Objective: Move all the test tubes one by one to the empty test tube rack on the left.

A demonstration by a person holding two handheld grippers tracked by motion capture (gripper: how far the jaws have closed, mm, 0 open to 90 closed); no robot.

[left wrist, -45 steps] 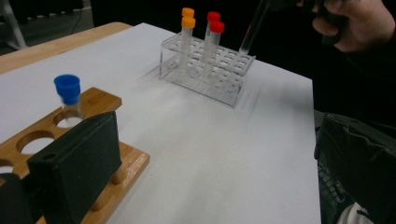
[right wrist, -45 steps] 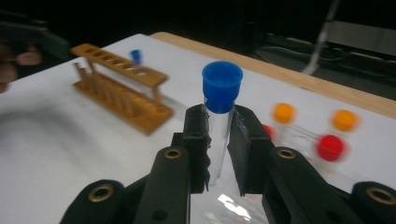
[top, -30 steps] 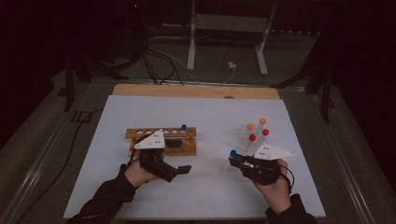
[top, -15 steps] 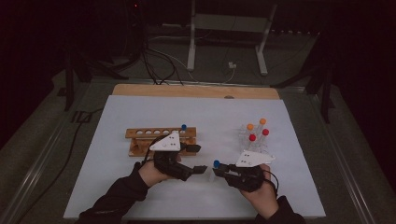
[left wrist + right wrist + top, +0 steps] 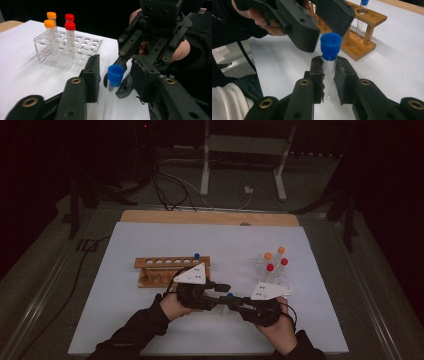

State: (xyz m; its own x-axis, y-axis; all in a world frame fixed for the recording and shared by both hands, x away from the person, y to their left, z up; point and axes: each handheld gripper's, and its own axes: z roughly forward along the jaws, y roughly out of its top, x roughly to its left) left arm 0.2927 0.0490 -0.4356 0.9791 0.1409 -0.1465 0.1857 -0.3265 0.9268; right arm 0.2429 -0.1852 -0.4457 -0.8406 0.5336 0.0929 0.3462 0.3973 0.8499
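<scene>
We see the right gripper [image 5: 329, 75] clamped on a blue-capped tube [image 5: 329, 62], upright so the cap sticks out for a handoff. Just beyond the tube, the left gripper [image 5: 113, 77] jaws straddle the cap, just been closing, pads not touching yet. Farther behind the tube: wooden rack [image 5: 362, 32], another blue tube parked there.

My counter [image 5: 150, 330] is covered by a white sheet, with a strip of bare wood showing along its far edge. A wooden rack [image 5: 170, 270] stands on it left of the middle, holding one blue-capped tube at its right end. To the right, well apart, a clear rack [image 5: 267, 270] stands with two orange-capped and two red-capped tubes upright.
</scene>
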